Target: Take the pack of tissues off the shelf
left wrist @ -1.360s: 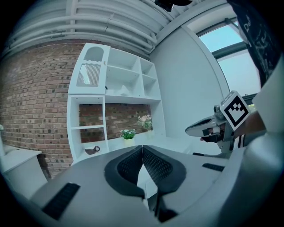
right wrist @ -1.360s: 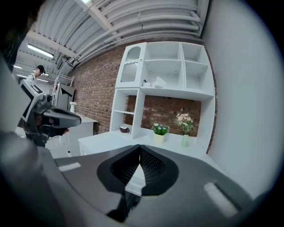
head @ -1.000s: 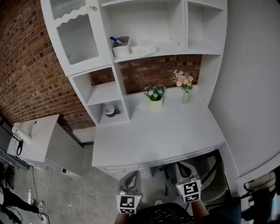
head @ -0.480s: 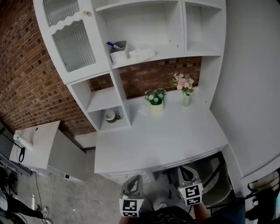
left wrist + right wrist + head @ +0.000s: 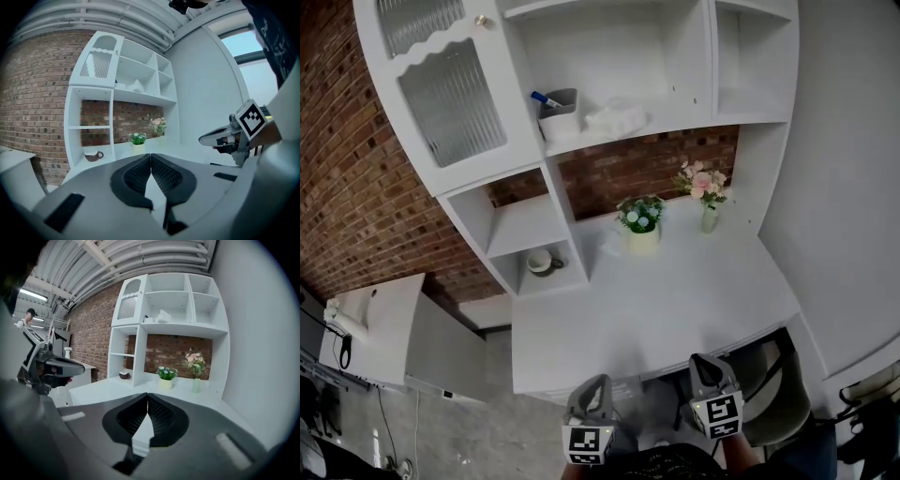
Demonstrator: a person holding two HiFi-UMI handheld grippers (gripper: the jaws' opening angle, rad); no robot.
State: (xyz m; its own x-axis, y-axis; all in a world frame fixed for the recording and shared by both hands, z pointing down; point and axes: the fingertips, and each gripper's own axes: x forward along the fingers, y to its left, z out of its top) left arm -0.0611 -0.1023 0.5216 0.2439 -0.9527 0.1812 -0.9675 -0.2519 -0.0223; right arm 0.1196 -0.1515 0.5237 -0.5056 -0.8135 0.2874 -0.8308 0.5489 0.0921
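Observation:
The pack of tissues is white and crumpled and lies on the upper shelf of the white hutch, right of a grey cup. It also shows in the left gripper view, tissues, and in the right gripper view, tissues. Both grippers are low at the desk's front edge, far below and short of the shelf. My left gripper is shut, its ribbed pads meeting at the tip with nothing in them. My right gripper is shut and empty too.
A grey cup with a pen stands beside the tissues. A glass cabinet door is at upper left. A mug sits in the low cubby. A potted plant and a flower vase stand on the desk. A chair is under its right side.
Both grippers have come forward to the desk's front edge, still shut. The hutch and desk now sit closer and slightly further right in the head view.

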